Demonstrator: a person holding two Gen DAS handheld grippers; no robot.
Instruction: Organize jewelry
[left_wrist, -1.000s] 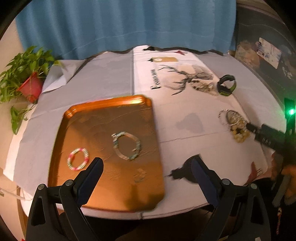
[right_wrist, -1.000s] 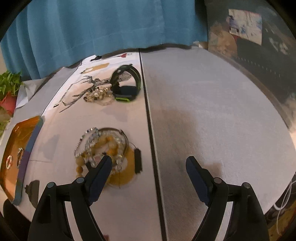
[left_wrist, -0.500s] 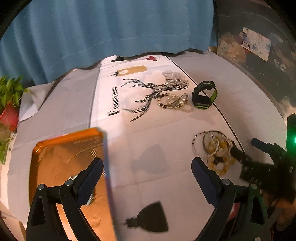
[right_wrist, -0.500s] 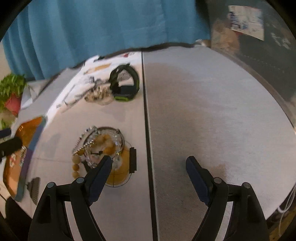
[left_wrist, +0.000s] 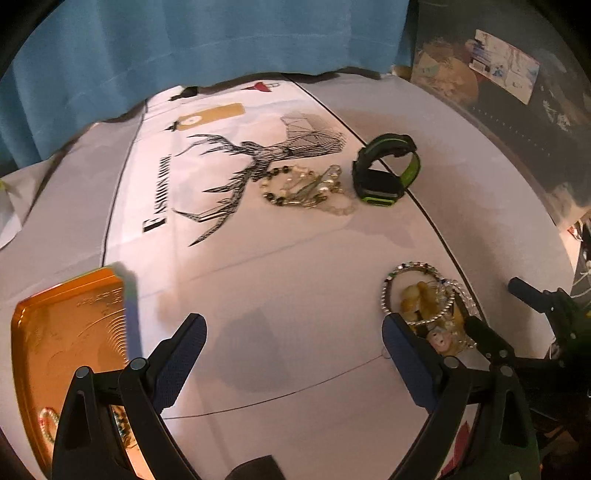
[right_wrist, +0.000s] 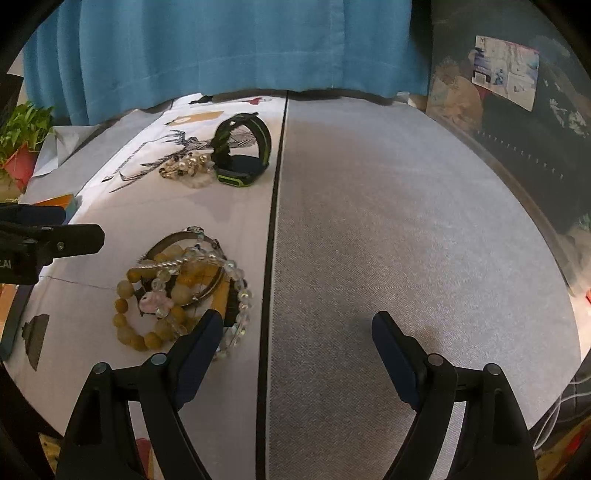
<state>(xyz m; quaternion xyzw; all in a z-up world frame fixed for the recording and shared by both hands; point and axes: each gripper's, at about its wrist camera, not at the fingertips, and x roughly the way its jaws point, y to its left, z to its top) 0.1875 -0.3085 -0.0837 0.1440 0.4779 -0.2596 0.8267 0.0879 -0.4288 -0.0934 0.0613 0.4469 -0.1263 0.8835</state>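
Fingers (right_wrist: 201, 332) of both grippers spread, empty; bracelet pile (right_wrist: 181, 291) — amber, clear beads, tangled.

Setting, taken from the table (right_wrist: 406, 229) as landmark. Table: covered in pale grey woven cloth, a dark seam running front to back. On its left part lies a white printed cloth (left_wrist: 236, 177) with a black stag drawing and lettering. Behind the table's far edge: a blue curtain (right_wrist: 236, 48), hanging in folds across the width. Off the table's far left corner: a green potted plant (right_wrist: 20, 144) in a red pot. To the table's right: dark clutter bearing a pale printed card (right_wrist: 506, 70). Light: warm, indoor.
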